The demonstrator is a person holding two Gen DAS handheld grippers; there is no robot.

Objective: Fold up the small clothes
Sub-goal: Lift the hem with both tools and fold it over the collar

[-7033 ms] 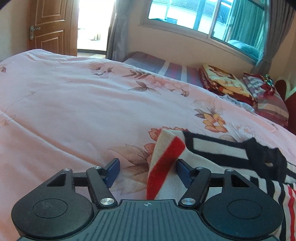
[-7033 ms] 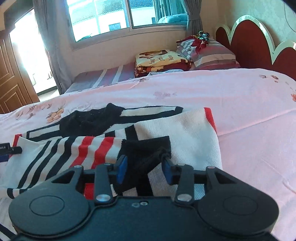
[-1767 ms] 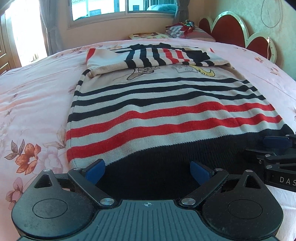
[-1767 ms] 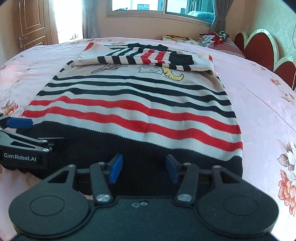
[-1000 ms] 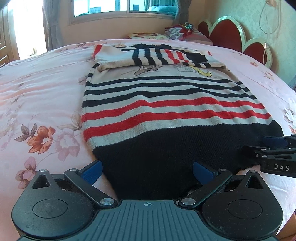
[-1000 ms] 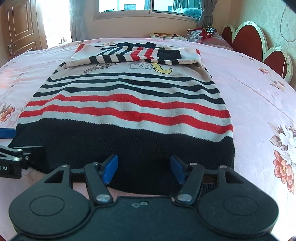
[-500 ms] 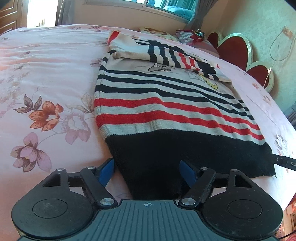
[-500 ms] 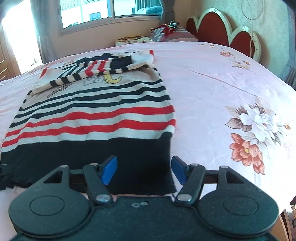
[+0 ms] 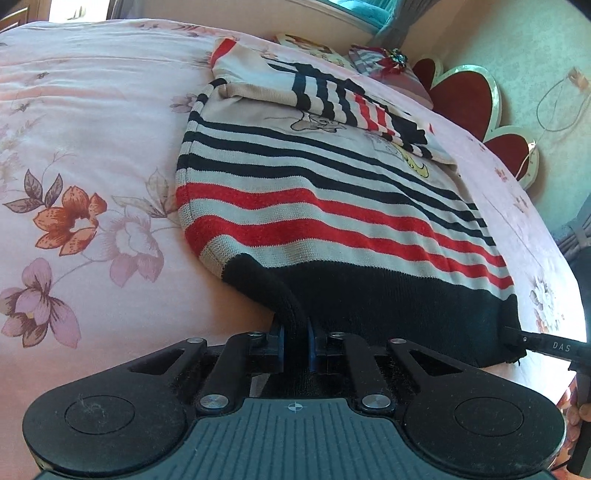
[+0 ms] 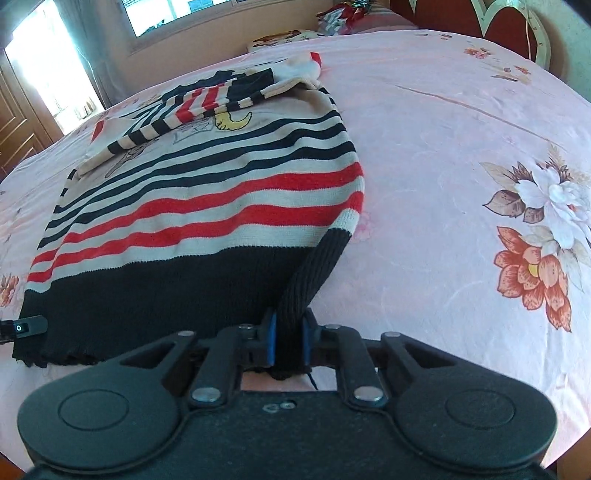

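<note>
A small knitted sweater [image 9: 332, 192] with cream, black and red stripes and a black hem band lies flat on the pink floral bedspread [image 9: 92, 129]. Its sleeves are folded across the chest at the far end. My left gripper [image 9: 295, 338] is shut on the hem's near left corner. My right gripper [image 10: 290, 338] is shut on the hem's near right corner, and the sweater [image 10: 207, 192] stretches away from it. The right gripper's tip shows at the far right of the left wrist view [image 9: 546, 345], the left gripper's tip at the far left of the right wrist view [image 10: 22, 328].
Pillows and a folded blanket [image 9: 314, 46] lie at the head of the bed by a red scalloped headboard [image 9: 469, 99]. A window [image 10: 184, 14] and a wooden door [image 10: 18, 122] stand beyond. The bed's edge is close under both grippers.
Both grippers have closed on the black hem corners, which were between open jaws half a second ago. The corners are now bunched up and slightly lifted.
</note>
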